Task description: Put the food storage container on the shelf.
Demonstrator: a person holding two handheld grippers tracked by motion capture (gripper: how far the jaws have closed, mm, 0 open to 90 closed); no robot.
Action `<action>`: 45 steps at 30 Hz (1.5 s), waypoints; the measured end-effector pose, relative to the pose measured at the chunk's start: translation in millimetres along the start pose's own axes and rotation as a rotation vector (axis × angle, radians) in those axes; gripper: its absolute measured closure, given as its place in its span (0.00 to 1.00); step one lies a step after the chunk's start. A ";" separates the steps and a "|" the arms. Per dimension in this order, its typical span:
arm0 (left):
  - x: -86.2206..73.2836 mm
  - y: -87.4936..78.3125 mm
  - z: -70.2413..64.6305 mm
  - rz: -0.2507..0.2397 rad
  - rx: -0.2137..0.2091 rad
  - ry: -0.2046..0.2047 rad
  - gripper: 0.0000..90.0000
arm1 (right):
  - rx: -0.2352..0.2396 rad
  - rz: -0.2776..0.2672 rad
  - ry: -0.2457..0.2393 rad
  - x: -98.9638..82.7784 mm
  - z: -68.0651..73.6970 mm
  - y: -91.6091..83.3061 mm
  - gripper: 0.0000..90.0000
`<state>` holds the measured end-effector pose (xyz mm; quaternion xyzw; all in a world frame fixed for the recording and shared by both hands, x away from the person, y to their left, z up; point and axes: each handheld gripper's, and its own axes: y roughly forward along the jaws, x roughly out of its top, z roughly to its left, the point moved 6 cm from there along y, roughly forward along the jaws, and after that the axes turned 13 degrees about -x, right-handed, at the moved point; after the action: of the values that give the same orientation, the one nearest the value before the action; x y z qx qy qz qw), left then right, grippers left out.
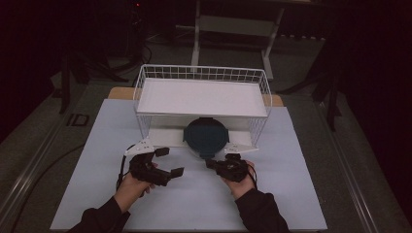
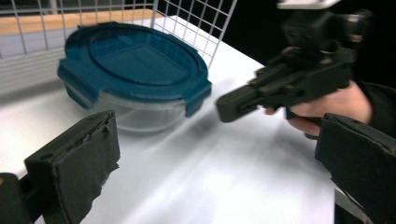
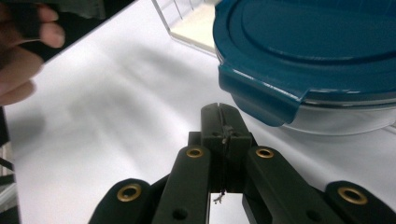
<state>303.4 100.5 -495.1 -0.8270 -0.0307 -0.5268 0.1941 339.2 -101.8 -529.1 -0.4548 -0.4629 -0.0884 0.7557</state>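
High view: lidded glass container (image 1: 206, 137), likely heavy, rigid, slippery, breakable, best taken at lid clip tabs; left gripper (image 1: 172, 162) jaws spread, right gripper (image 1: 210, 163) jaws closed empty.

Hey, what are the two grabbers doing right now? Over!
Left gripper open, empty. Right gripper shut, empty, nose just short of the blue-lidded container. Container sits lid on, at the wire rack's front edge. Nothing between grippers and container.
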 end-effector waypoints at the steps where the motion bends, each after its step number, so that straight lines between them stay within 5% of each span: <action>1: -3.9 -1.2 -1.4 0.000 0.005 0.007 0.00 | -0.005 0.004 -0.004 -0.4 -0.5 1.8 1.00; 8: -17.6 -5.4 -1.2 -0.006 0.016 -0.006 0.00 | -0.052 0.011 -0.007 1.7 -11.2 15.7 1.00; 34: -21.0 -3.8 2.4 -0.016 0.026 0.009 0.00 | -0.114 -0.029 0.052 31.3 -33.7 52.9 1.00; 42: -20.5 -4.2 0.1 -0.014 0.025 0.021 0.00 | -0.108 -0.034 0.064 32.6 -33.5 52.0 1.00; 45: -20.6 -4.2 -3.8 -0.010 0.021 0.031 0.00 | -0.091 -0.044 0.052 29.4 -27.2 38.4 0.94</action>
<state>290.0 106.2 -510.7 -0.8164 -0.0374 -0.5401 0.2008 393.7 -92.4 -533.7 -0.4758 -0.4484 -0.1379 0.7440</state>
